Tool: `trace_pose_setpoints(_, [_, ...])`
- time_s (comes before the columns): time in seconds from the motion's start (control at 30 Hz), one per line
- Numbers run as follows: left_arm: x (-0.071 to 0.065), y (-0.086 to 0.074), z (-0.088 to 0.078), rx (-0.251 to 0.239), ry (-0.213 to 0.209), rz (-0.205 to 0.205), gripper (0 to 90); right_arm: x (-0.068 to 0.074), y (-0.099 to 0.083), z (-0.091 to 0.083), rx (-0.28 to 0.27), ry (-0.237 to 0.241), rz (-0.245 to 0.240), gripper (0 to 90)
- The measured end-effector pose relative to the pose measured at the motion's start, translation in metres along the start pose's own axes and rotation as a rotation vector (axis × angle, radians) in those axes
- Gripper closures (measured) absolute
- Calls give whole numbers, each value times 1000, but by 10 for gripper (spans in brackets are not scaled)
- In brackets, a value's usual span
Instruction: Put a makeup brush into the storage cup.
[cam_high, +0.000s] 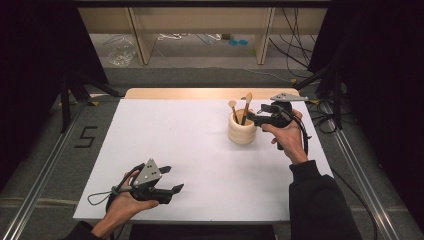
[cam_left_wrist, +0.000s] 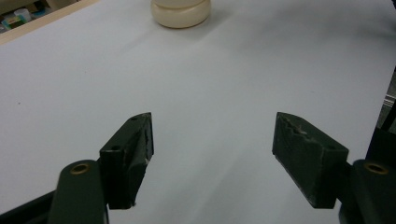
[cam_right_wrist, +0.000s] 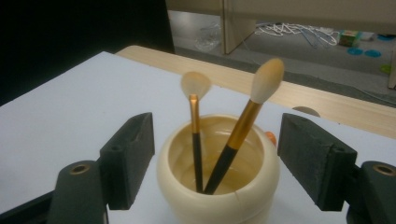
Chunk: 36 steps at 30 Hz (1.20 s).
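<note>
A cream ribbed cup (cam_high: 242, 131) stands on the right half of the white table sheet (cam_high: 190, 140). Two makeup brushes lean inside it, bristles up: a smaller one (cam_high: 233, 107) and a taller one (cam_high: 247, 102). My right gripper (cam_high: 253, 117) hovers just right of the cup at brush height, jaws open and empty. In the right gripper view the cup (cam_right_wrist: 219, 196) and both brushes (cam_right_wrist: 196, 135) (cam_right_wrist: 243, 126) sit ahead between the spread jaws of that gripper (cam_right_wrist: 215, 128), untouched. My left gripper (cam_high: 173, 179) rests open near the front left; its own view has the gripper (cam_left_wrist: 212, 140) over bare sheet, the cup (cam_left_wrist: 180, 11) far off.
A wooden table edge (cam_high: 210, 93) runs along the far side of the sheet. Metal rails (cam_high: 45, 165) flank the table. Shelving legs, cables and a plastic bag (cam_high: 121, 52) lie on the floor beyond. Black drapes close both sides.
</note>
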<state>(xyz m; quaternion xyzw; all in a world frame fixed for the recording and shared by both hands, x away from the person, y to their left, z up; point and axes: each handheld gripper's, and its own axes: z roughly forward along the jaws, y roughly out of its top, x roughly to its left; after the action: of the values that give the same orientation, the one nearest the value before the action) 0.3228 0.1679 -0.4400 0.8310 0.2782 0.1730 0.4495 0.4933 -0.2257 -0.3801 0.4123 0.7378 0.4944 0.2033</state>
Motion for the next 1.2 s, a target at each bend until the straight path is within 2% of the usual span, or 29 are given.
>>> trace_pose_setpoints(0.03, [0,0,0,-7,-4,-7,294,3,1,-3,9,8,7,275])
trace_pose_setpoints(0.07, [-2,0,0,-9,-2,-35,294,5,1,-4,5,10,7,270])
trace_pose_setpoints(0.13, [-1,0,0,-12,5,-33,293,9,1,-8,-4,10,1,259])
trace_pose_setpoints(0.17, [1,1,-1,-14,-4,-13,292,10,1,-10,-10,7,-17,258])
trace_pose_setpoints(0.2, [1,1,-1,-17,-1,-15,292,14,1,-11,-14,22,-7,257])
trace_pose_setpoints(0.27, [1,1,-1,-17,3,-19,291,19,0,-14,-23,28,-25,246])
trace_pose_setpoints(0.3, [-1,0,-1,-18,8,-43,291,21,0,-15,-19,30,-20,243])
trace_pose_setpoints(0.37, [0,0,-1,-23,8,-45,290,28,-2,-17,-17,38,-25,236])
trace_pose_setpoints(0.43, [1,1,-2,-25,10,-16,289,32,-4,-18,-30,47,-47,232])
trace_pose_setpoints(0.53, [1,1,-2,-27,14,-22,288,40,-8,-23,-11,51,-46,216])
trace_pose_setpoints(0.67, [1,1,-2,-29,16,-26,285,46,-13,-28,-33,53,-58,205])
trace_pose_setpoints(0.73, [1,1,-2,-30,16,-33,284,49,-16,-31,-25,59,-45,202])
trace_pose_setpoints(0.77, [3,1,-3,-20,15,-14,283,51,-18,-32,-28,65,-40,199])
trace_pose_setpoints(0.83, [1,1,-2,-31,16,-51,282,53,-20,-35,-22,68,-40,189])
trace_pose_setpoints(0.87, [1,0,-2,-31,18,-53,282,55,-22,-37,-14,67,-41,186])
trace_pose_setpoints(0.9, [1,0,-2,-30,15,-51,282,55,-24,-38,-40,60,-50,191])
trace_pose_setpoints(0.93, [2,0,-2,-33,17,-45,281,57,-26,-39,-42,70,-39,190])
trace_pose_setpoints(1.0, [2,0,-2,-38,16,-59,281,59,-30,-42,-20,69,-41,188])
trace_pose_setpoints(1.03, [2,1,-2,-37,16,-61,281,59,-32,-43,-26,70,-54,187])
trace_pose_setpoints(1.1, [2,1,-2,-39,18,-64,281,61,-35,-47,-22,72,-52,188])
trace_pose_setpoints(1.13, [2,1,-2,-39,20,-50,281,62,-37,-47,-38,77,-44,188])
trace_pose_setpoints(1.2, [2,1,-2,-39,22,-57,281,65,-41,-51,-26,81,-38,190])
